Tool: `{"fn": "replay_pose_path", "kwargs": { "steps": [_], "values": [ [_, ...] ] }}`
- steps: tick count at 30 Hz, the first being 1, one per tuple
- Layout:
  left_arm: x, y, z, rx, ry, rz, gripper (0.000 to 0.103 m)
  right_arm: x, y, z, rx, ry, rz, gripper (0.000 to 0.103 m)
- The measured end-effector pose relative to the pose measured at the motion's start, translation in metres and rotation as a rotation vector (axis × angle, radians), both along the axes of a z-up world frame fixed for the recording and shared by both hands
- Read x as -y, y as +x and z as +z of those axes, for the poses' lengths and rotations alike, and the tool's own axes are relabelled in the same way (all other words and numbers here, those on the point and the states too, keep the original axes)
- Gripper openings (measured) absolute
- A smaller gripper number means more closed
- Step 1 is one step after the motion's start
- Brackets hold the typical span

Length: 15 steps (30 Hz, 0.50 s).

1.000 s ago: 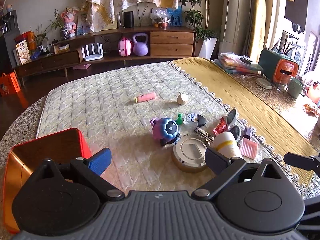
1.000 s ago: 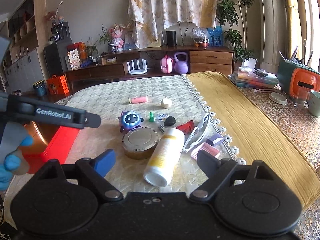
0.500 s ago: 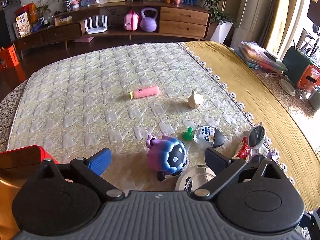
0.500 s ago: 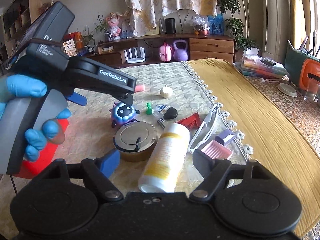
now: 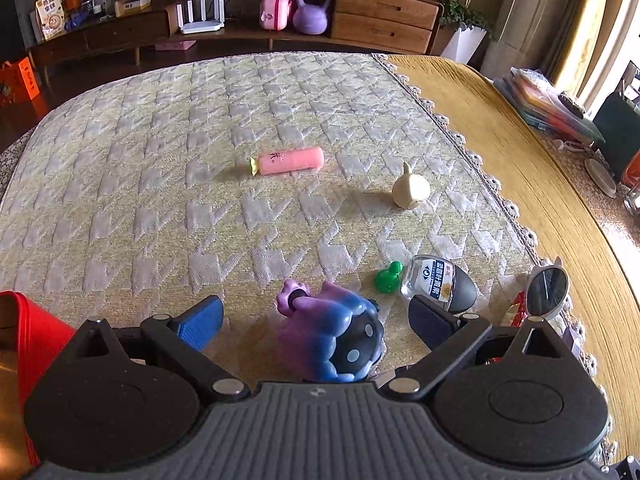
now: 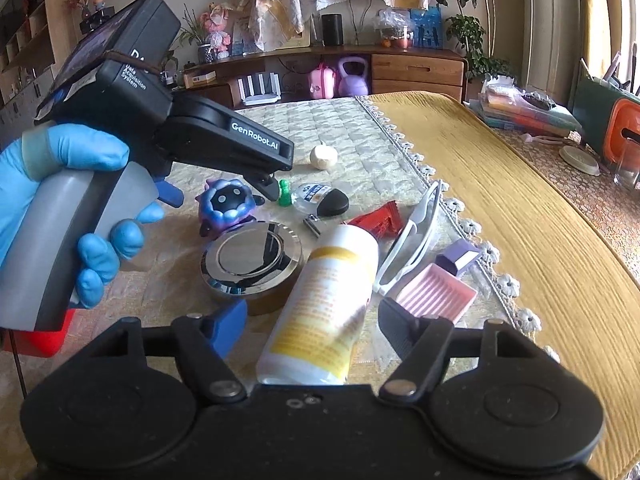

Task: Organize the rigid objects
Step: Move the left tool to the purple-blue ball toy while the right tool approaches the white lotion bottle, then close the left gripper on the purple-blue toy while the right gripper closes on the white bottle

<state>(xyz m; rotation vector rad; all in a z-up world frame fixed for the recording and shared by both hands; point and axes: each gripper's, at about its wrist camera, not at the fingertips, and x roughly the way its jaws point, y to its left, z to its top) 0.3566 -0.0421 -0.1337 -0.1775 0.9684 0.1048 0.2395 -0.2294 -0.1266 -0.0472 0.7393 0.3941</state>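
Here, at the far left of the right wrist view, a hand in a blue glove wraps the grey handle of the left gripper, tilted so its black body slopes down toward the table. Its jaws stand wide apart, one blue pad and one dark pad on either side of the purple-and-blue toy, a glossy, rounded figure with a dark dotted face; whether the pads touch it cannot be told. Left of that, in the left wrist view, sits the corner of a red box with a shiny coppery inside.

The quilted cloth is pale, woven in a raised zigzag pattern. On it, farther off, lie a smooth pink tube and a cream garlic-shaped piece, well apart. Beside the toy stand a small green pawn and a clear bottle with a dark cap.

The right gripper hovers low, jaws spread and holding nothing, its pads flanking the base of a white cylinder bottle lying on its side. Just left of it is a round metal tin with a mirror-like lid; right of it lie white sunglasses and a ridged pink tray.
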Motion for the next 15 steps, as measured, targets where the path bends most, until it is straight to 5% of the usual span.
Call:
{"fn": "replay_pose_path", "kwargs": {
  "steps": [3,11,15],
  "values": [
    [0.0011,-0.0008,-0.0028,0.002,-0.002,-0.003,0.099,-0.0016,0.0022,-0.0021,-0.004,0.0,-0.001,0.066],
    [0.0023,-0.002,-0.0051,-0.008,-0.008,-0.012,0.071,-0.0005,0.0081,-0.008,-0.04,-0.002,-0.032,0.054],
    [0.0012,-0.0025,-0.005,-0.012,-0.006,-0.015,0.065,0.0013,0.0089,-0.0081,-0.043,0.005,-0.043,0.052]
  ]
}}
